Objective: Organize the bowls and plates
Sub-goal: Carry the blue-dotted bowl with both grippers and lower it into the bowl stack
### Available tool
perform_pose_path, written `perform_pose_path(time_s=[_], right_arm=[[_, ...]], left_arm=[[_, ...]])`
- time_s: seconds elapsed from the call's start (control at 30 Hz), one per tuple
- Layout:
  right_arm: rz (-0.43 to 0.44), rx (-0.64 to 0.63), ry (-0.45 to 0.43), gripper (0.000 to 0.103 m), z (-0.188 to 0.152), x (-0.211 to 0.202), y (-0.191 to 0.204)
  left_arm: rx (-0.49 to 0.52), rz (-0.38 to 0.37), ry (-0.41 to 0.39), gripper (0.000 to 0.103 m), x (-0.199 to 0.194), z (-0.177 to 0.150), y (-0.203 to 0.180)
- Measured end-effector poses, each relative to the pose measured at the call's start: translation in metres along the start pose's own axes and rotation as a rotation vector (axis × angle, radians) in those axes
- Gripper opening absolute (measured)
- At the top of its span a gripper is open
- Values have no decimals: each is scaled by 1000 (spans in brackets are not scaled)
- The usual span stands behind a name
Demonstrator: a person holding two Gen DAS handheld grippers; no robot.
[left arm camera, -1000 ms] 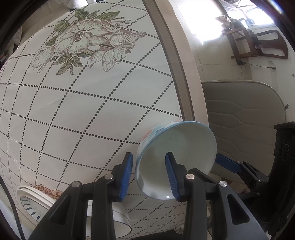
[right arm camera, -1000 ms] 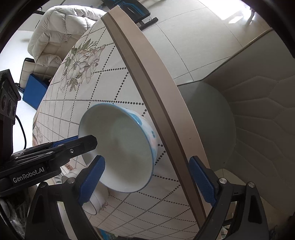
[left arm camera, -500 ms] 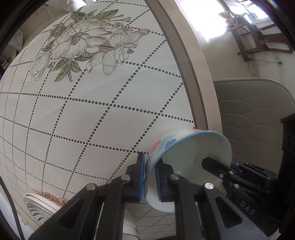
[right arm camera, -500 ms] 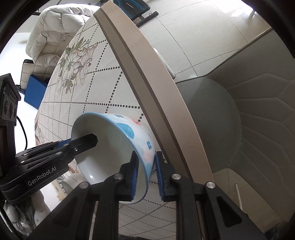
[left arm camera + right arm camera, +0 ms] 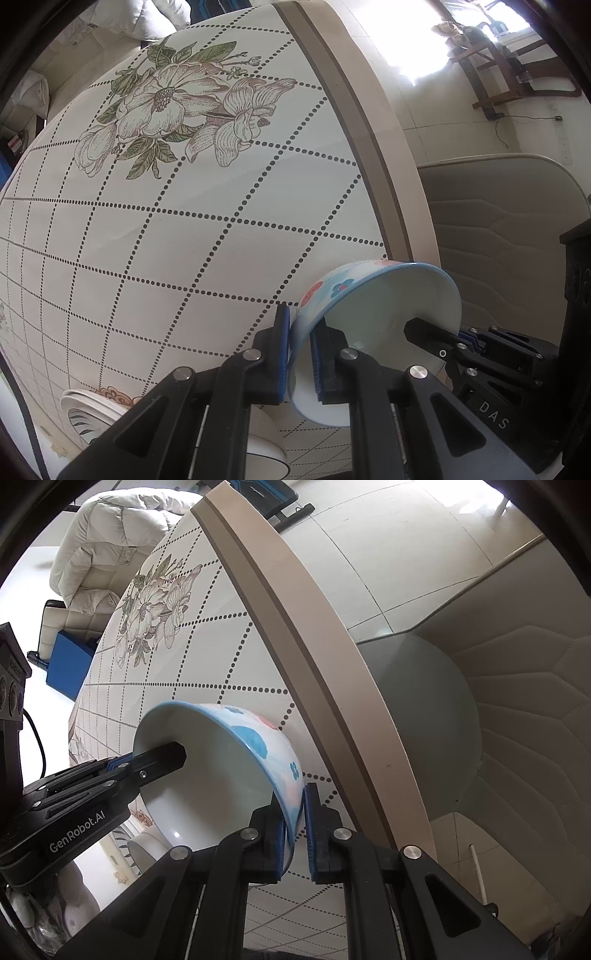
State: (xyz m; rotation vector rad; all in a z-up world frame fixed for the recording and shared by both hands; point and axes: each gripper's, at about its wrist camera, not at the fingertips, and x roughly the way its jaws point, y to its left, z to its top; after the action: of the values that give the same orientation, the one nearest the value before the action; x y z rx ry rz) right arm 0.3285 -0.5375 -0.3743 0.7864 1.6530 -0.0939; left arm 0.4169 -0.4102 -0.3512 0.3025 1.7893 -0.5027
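Note:
A white bowl (image 5: 373, 325) with blue and pink flowers on its outside sits near the table's right edge. My left gripper (image 5: 300, 354) is shut on its near-left rim, one pad outside and one inside. My right gripper (image 5: 294, 821) is shut on the opposite rim of the same bowl (image 5: 221, 775). In the left wrist view the right gripper (image 5: 461, 338) reaches in from the right. In the right wrist view the left gripper (image 5: 122, 766) comes in from the left. A stack of white plates (image 5: 88, 413) with dark markings lies at the lower left.
The table (image 5: 184, 229) has a cloth with a dotted grid and a large flower print. Its beige rim (image 5: 332, 686) runs close beside the bowl. A padded grey chair (image 5: 498, 236) stands beyond the edge. A white bowl (image 5: 266, 454) sits under the left gripper.
Both grippers went from open around the bowl's rim to shut on it. The bowl now sits slightly higher and more tilted in both views.

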Motion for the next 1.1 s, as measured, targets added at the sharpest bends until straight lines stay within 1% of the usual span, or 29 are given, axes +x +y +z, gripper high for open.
perform_pose_path(time_s=[0.2,0.33,0.6,0.73,0.93,1.1], right_arm=[[21,-7,-12,11,-8,-16,15],[26,-33,-30,11,-19,-31,35],[41,-85,-49,11,-50,-51,78],[46,-108,-46,11,-73,-52,97],[31,-134,-27,11,-106,-38,115],[26,-131,-1,11,-124,-19,120]], left_arm=[[12,5,-29,8,-26,-13,12],[18,0,-49,8,-47,-26,24],[29,26,-98,8,-85,-63,48],[22,35,-102,8,-90,-83,58],[12,46,-88,8,-86,-119,82],[-3,41,-61,8,-72,-134,95]])
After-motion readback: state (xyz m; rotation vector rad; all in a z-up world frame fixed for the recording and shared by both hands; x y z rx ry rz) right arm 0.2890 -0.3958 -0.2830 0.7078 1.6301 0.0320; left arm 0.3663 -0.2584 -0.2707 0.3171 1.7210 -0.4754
